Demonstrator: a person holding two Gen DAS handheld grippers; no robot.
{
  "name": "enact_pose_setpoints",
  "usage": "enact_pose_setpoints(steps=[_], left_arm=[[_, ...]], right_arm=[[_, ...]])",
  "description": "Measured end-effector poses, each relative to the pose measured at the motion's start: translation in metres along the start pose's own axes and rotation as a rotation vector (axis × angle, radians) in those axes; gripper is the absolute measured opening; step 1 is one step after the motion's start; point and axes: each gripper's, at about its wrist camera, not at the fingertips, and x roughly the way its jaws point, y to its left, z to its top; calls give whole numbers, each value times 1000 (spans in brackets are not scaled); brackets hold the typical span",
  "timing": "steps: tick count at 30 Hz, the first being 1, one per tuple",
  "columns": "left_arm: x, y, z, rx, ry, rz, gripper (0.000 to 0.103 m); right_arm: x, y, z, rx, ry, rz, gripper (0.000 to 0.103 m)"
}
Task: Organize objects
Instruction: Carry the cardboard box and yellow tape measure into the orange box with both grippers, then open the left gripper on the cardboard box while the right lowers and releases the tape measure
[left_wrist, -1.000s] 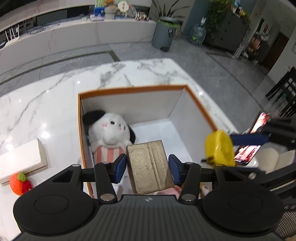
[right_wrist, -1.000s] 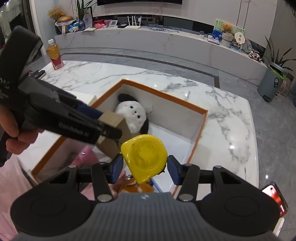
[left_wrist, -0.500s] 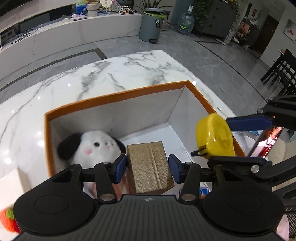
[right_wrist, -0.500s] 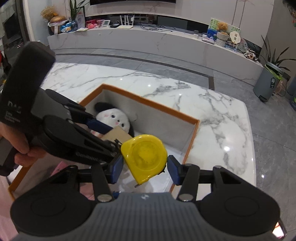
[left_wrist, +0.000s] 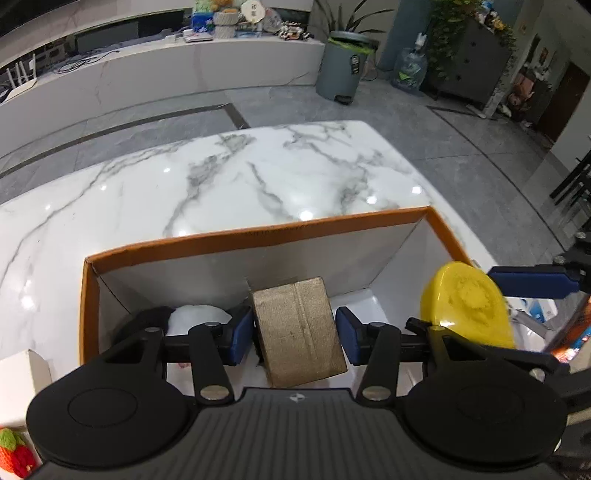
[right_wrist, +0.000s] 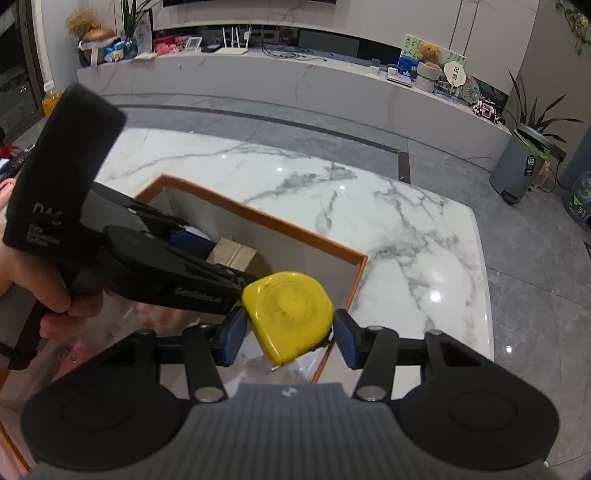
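The left gripper (left_wrist: 294, 334) has its blue-padded jaws clamped on a small tan cardboard box (left_wrist: 299, 332) with a taped seam down its top face, held tilted above the inside of a large open carton with white walls and an orange rim (left_wrist: 258, 236); the carton stands on a white marble tabletop with grey veins (left_wrist: 236, 177); low in the carton's left corner, partly hidden behind the left finger, lies a white plush toy with a black ear (left_wrist: 195, 314), of which only a little shows; the right gripper (right_wrist: 290, 334) grasps a round-cornered yellow plastic tape measure (right_wrist: 291, 314) between its blue pads, its metal tape tip poking out at the lower edge, and holds it over the carton's right-hand corner; in the left wrist view the same tape measure sits just right of the tan box, near it but apart; in the right wrist view a person's hand (right_wrist: 33, 291) grips the black handle of the left gripper, whose fingers reach across toward the tape measure; a red and green crocheted strawberry (left_wrist: 14, 452) rests on the table at the lower left, outside the carton; a grey pedal bin (left_wrist: 345, 72) stands on the grey tiled floor beyond the table.
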Motion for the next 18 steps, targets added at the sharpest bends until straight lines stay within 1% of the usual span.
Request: enact_pose_setpoints(steps=[2,6,7,9,11,13,16,18], left_arm=[[4,0,0,-2,5,13,58],[9,7,3,-33,6,-3,58],[8,7,3,-27,-6,-5,59],[4,7,5,-14,-19,-9,68],[-2,9,7,-18,-21,-2,69],[-13,11,8,-23,-23,-14,69],[-26,13,8,1,-23,-16,64],[-33,13,7,28,-6,-29,55]], right_arm=[[2,0,-1,-10,-2,-9,53],[3,2,-1,-38,-6,-12,53],[3,3,-1,-47,-7,-13,52],[5,6,0,-71,-5,-21,52],[6,9,0,-100,-4,-33,52],[8,11,1,-124,-1,-41,52],[12,16,2,-177,11,-38,52],[18,25,2,-261,38,-46,52]])
